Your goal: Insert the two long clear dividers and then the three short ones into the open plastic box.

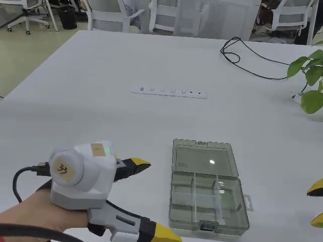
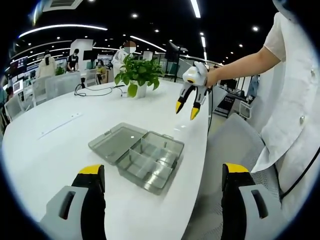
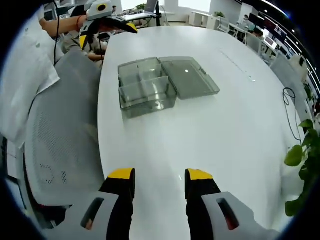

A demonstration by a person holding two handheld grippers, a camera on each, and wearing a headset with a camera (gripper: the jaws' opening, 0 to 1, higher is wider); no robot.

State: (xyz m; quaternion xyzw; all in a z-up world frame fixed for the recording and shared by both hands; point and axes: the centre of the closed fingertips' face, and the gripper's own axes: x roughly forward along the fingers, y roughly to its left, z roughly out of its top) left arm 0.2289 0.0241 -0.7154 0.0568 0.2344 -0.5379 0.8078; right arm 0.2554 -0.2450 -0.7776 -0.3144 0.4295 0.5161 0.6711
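Clear plastic box (image 1: pixel 202 160) open, left gripper (image 1: pixel 160 200) beside it, fingers (image 1: pixel 136 164) spread

right claw (image 3: pixel 160 176): parted, empty | box (image 3: pixel 131 95): lid open (dividers (image 3: pixel 145 82) inside)

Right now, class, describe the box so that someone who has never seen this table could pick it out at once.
Start at the large white table. Near its front edge, nearer than the white power strip, lies the box. Unlike that flat white strip, it is clear grey plastic, lid folded open, with dividers inside.
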